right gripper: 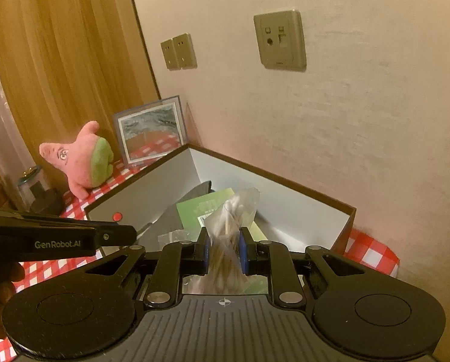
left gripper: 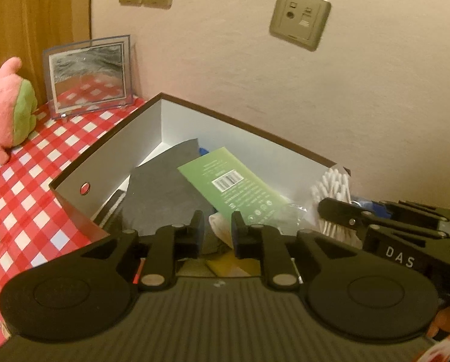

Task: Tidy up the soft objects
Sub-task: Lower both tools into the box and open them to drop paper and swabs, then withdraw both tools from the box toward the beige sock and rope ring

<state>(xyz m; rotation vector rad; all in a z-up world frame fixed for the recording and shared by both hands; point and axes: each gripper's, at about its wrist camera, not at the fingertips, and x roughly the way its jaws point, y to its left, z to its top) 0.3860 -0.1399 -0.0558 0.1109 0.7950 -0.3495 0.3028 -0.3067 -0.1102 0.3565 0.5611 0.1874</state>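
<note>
My right gripper (right gripper: 224, 252) is shut on a clear bag of cotton swabs (right gripper: 229, 235) and holds it over the open cardboard box (right gripper: 273, 178). The same bag (left gripper: 333, 193) shows at the box's right end in the left wrist view, with the right gripper's fingers (left gripper: 342, 211) on it. My left gripper (left gripper: 218, 230) is open and empty above the box's near side. The box (left gripper: 194, 111) holds a grey cloth (left gripper: 158, 193), a green packet (left gripper: 237, 187) and a white soft item (left gripper: 220, 226). A pink and green plush (left gripper: 7, 114) sits on the checked tablecloth; it also shows in the right wrist view (right gripper: 83, 160).
A framed picture (left gripper: 89, 75) leans in the corner behind the box. The wall (left gripper: 285, 90) runs just behind the box, with sockets above. A wooden panel (right gripper: 59, 60) stands at the left. A small jar (right gripper: 31, 187) stands left of the plush. The red checked cloth (left gripper: 28, 211) covers the table.
</note>
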